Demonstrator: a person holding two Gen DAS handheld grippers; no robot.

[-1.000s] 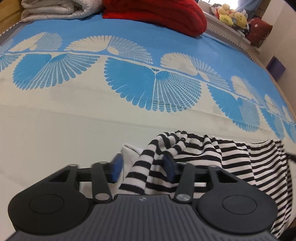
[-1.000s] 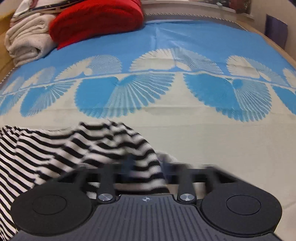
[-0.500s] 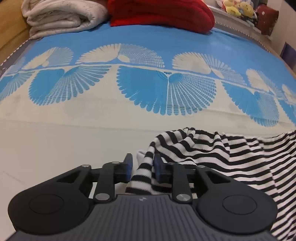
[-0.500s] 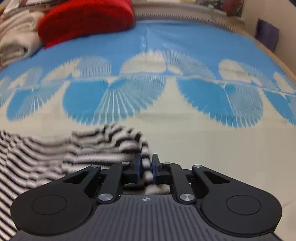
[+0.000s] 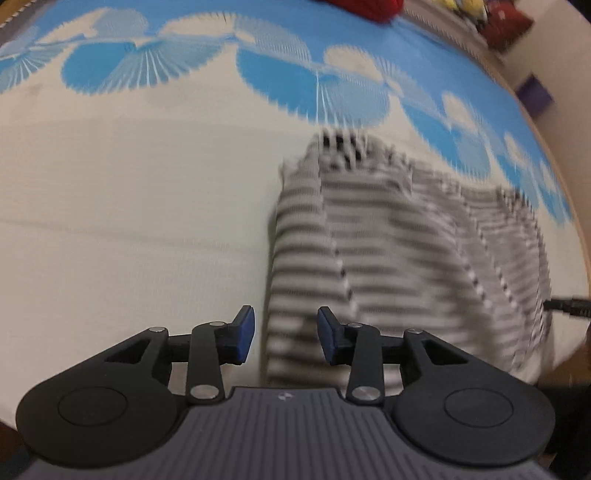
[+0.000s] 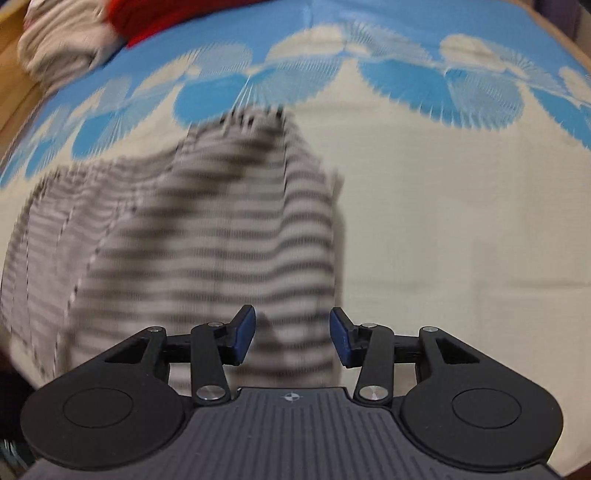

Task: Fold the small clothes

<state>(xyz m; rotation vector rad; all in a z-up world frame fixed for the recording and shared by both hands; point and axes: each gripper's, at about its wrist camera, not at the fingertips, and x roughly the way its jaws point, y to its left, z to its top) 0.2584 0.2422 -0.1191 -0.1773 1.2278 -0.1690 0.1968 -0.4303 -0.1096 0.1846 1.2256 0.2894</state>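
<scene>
A black-and-white striped garment (image 5: 388, 243) lies on the bed, blurred by motion; it also shows in the right wrist view (image 6: 207, 236). My left gripper (image 5: 286, 334) is open and empty, above the garment's near left edge. My right gripper (image 6: 291, 336) is open and empty, above the garment's near right edge. Nothing is held between either pair of blue pads.
The bed cover (image 5: 129, 221) is cream with blue fan patterns. A red cushion (image 6: 155, 22) and a folded pale blanket (image 6: 59, 48) lie at the far end. A wooden bed edge (image 5: 554, 155) runs along the right; soft toys (image 5: 461, 5) sit beyond it.
Both grippers were shut on the striped garment half a second ago; both have opened and let it go. The garment now lies spread farther out on the bed, and both cameras have risen.
</scene>
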